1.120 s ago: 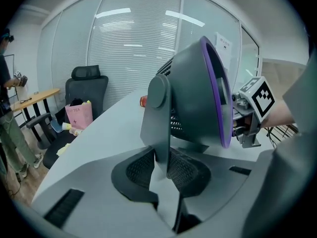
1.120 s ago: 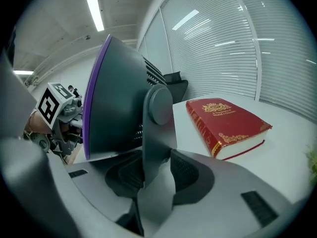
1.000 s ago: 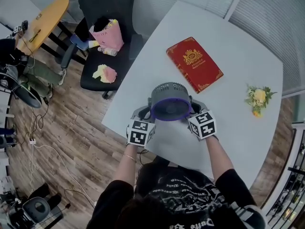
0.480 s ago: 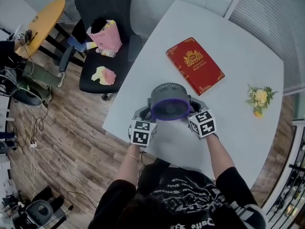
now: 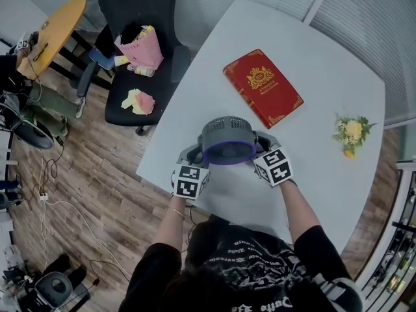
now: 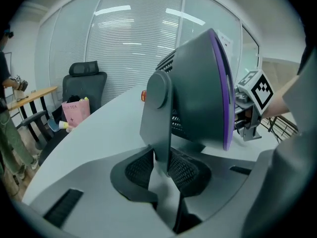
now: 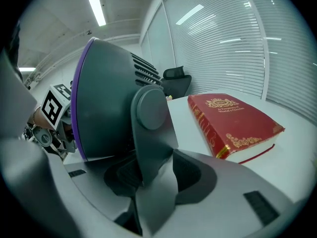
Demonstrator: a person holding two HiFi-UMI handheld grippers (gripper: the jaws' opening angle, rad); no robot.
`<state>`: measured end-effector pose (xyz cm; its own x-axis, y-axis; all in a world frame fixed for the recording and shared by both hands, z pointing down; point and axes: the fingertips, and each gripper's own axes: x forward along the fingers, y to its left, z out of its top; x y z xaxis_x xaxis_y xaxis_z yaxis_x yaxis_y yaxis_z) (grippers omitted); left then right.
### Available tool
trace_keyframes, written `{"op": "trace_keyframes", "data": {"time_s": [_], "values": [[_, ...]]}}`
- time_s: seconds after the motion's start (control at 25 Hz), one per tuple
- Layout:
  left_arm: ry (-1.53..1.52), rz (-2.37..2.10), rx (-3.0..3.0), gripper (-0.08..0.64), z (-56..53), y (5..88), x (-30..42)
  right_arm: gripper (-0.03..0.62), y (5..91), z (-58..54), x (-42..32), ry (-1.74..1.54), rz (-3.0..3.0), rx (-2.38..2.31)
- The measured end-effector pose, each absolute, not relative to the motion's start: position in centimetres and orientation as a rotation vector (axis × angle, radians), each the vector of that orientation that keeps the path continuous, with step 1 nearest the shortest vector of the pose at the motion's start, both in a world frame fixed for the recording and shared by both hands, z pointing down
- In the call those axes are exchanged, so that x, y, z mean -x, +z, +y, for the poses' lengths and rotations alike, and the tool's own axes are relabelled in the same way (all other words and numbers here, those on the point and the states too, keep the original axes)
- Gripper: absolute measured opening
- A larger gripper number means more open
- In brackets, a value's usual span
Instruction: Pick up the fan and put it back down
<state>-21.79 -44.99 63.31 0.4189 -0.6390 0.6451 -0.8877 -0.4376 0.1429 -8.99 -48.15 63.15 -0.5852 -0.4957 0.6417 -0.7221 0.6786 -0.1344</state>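
The fan (image 5: 227, 142) is a round grey one with a purple front ring, over the near part of the white table (image 5: 312, 174). My left gripper (image 5: 195, 155) grips its left side and my right gripper (image 5: 263, 150) its right side. In the left gripper view the fan (image 6: 198, 88) has a grey bracket arm, and the left gripper (image 6: 161, 170) is shut on it, pads pressed to both faces. In the right gripper view the right gripper (image 7: 151, 175) has its jaws opening, with the other bracket arm of the fan (image 7: 109, 98) still touching both pads. The fan's underside is hidden.
A red book (image 5: 263, 86) with gold print lies on the table beyond the fan. A small yellow flower bunch (image 5: 351, 134) is at the right edge. A black office chair (image 5: 140, 44) with a pink bag stands left of the table. Cables lie on the wooden floor.
Both grippers stay on the fan's sides. The whole view has shifted slightly, with the fan and the book moving together. No clear motion of the fan over the table.
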Motion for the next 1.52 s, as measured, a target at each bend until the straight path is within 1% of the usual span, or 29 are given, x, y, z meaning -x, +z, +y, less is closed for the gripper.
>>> {"op": "trace_keyframes", "data": {"time_s": [0.2, 0.24, 0.28, 0.36, 0.4, 0.44, 0.56, 0.76, 0.88, 1.52], "values": [[0.703, -1.291, -2.216, 0.080, -45.0, 63.4, 21.6, 0.172, 63.2, -48.0, 9.0, 0.510, -2.317, -0.899], [0.705, -1.281, -2.223, 0.081, -44.9, 63.3, 21.5, 0.179, 63.2, -47.9, 9.0, 0.504, -2.314, -0.890], [0.707, -1.265, -2.231, 0.087, -44.8, 63.3, 21.3, 0.209, 63.3, -47.7, 9.0, 0.497, -2.311, -0.877], [0.714, -1.229, -2.243, 0.168, -44.5, 63.4, 20.7, 0.280, 63.6, -47.3, 9.0, 0.489, -2.303, -0.846], [0.721, -1.217, -2.244, 0.214, -44.3, 63.5, 20.4, 0.305, 63.8, -47.1, 9.0, 0.488, -2.298, -0.831], [0.729, -1.211, -2.243, 0.240, -44.2, 63.6, 20.2, 0.318, 63.9, -47.0, 8.9, 0.490, -2.295, -0.821], [0.740, -1.214, -2.227, 0.264, -43.7, 63.8, 20.1, 0.337, 63.8, -46.5, 8.4, 0.499, -2.289, -0.826], [0.730, -1.255, -2.195, 0.279, -42.6, 63.6, 20.1, 0.368, 63.6, -45.1, 7.6, 0.493, -2.283, -0.806], [0.698, -1.303, -2.167, 0.279, -41.6, 63.4, 20.1, 0.373, 62.5, -44.5, 6.9, 0.471, -2.305, -0.821], [0.517, -1.415, -2.205, 0.279, -32.8, 57.6, 15.2, 0.374, 55.4, -38.0, 2.5, 0.359, -2.446, -0.889]]}}
